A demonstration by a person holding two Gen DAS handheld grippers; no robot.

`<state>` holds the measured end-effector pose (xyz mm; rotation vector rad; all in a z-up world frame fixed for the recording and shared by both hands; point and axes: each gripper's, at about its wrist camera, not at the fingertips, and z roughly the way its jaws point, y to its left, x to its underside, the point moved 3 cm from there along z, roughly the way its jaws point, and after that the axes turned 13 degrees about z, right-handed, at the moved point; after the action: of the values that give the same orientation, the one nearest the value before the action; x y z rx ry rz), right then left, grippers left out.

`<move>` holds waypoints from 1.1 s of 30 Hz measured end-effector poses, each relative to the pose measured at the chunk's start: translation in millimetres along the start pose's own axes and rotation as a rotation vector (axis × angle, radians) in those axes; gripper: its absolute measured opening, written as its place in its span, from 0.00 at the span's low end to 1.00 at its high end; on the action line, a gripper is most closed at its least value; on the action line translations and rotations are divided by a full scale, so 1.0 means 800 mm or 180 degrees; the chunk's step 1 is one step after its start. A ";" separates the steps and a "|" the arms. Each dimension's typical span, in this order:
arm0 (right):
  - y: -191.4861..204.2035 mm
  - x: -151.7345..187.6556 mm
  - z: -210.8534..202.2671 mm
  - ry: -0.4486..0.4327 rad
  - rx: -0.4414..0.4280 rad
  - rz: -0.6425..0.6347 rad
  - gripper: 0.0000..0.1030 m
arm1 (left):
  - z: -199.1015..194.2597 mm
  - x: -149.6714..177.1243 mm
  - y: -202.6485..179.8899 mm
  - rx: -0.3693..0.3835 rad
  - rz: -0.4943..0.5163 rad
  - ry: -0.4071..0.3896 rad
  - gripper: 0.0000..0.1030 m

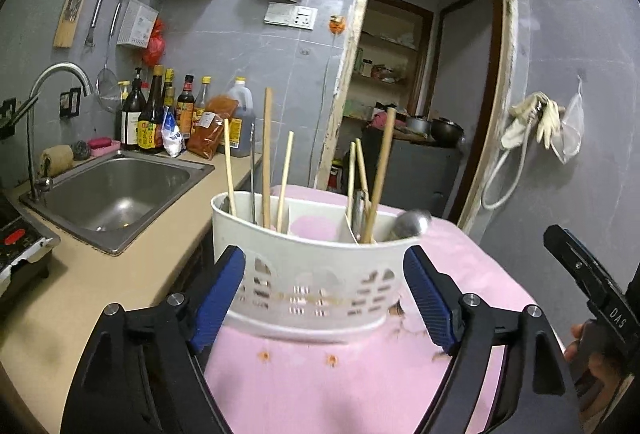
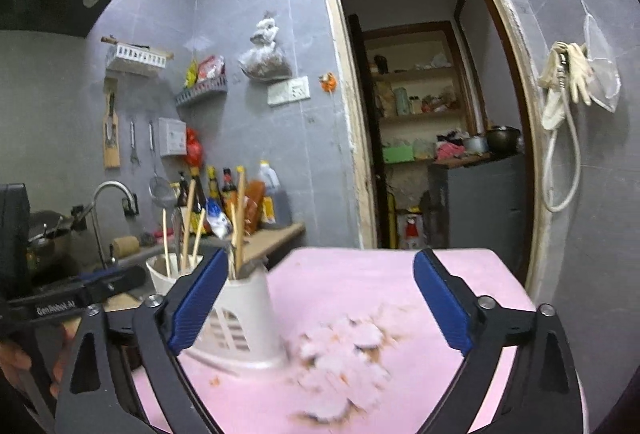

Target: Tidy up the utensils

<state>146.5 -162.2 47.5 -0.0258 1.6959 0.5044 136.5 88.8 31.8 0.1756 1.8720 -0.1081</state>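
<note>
Small grey-tiled kitchen with an open doorway (image 1: 432,74) taking up the upper right of both views, and a pink cloth-covered surface (image 1: 340,386) filling the bottom. In the left wrist view a steel sink (image 1: 116,194) sits at middle left with a row of sauce bottles (image 1: 160,114) behind it on the beige counter (image 1: 80,286).

The white utensil caddy (image 1: 316,274) stands upright on the pink cloth, dead centre of the left wrist view. It's divided into compartments, with wooden chopsticks (image 1: 267,158) poking up from the left section and more chopsticks plus a metal spoon (image 1: 412,224) in the right one.

The left gripper (image 1: 324,298) is spread wide, its blue pads flanking the caddy on either side; can't tell if they're touching it. The right gripper (image 2: 320,302) is also released, holding nothing, with the caddy (image 2: 236,318) at its left finger in the lower left of that view. The cloth (image 2: 380,274) in front of it has a worn, stained patch (image 2: 340,366), pretty blurry.
</note>
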 end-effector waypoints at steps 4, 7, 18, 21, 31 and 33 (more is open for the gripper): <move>-0.014 0.007 -0.028 0.0069 0.0145 -0.0055 1.00 | -0.017 0.008 -0.013 -0.0043 0.0086 -0.0061 0.86; -0.019 0.013 -0.048 0.0068 0.0242 -0.0153 1.00 | -0.029 0.015 -0.020 -0.0079 0.0129 -0.0130 0.87; -0.031 0.037 -0.095 0.0074 0.0676 -0.0275 1.00 | -0.045 0.045 -0.040 -0.0214 0.0343 -0.0106 0.91; -0.032 0.043 -0.102 0.0098 0.0738 -0.0289 1.00 | -0.046 0.053 -0.044 -0.0211 0.0354 -0.0096 0.91; -0.039 0.047 -0.111 0.0091 0.0815 -0.0251 1.00 | -0.052 0.060 -0.056 -0.0173 0.0422 -0.0137 0.91; -0.039 0.046 -0.112 0.0092 0.0813 -0.0253 1.00 | -0.052 0.060 -0.057 -0.0175 0.0421 -0.0137 0.91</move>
<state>65.0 -210.9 11.8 0.0847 1.7693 0.2267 74.9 54.1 -1.9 0.2565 1.8133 0.0301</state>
